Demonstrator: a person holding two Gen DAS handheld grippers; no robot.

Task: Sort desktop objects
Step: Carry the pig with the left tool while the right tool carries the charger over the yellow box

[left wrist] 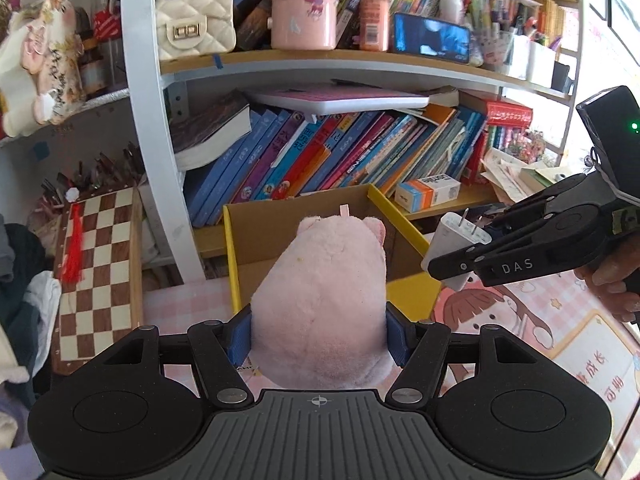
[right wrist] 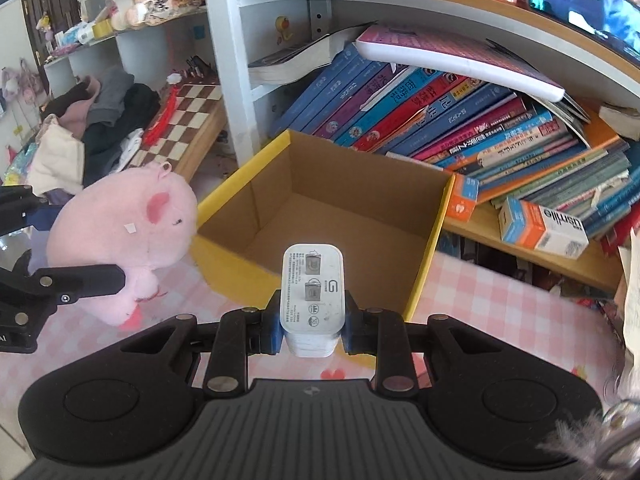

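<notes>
Left gripper (left wrist: 319, 338): black two-finger tool with blue ribbed pads (left wrist: 239, 338), closed against both sides of the pink plush pig toy (left wrist: 324, 300), held level just short of the yellow-edged open cardboard box (right wrist: 320, 216).
Right gripper (right wrist: 312, 322): black two-finger tool with blue pads, clamped on the white rectangular plug charger (right wrist: 313, 292), prongs facing away from its palm, at the near rim of the same box.
Relation: right gripper sits to the right of the left one, its fingers angled toward the box.
Right hand (left wrist: 616, 284): bare fingers wrapped around the handle.
</notes>
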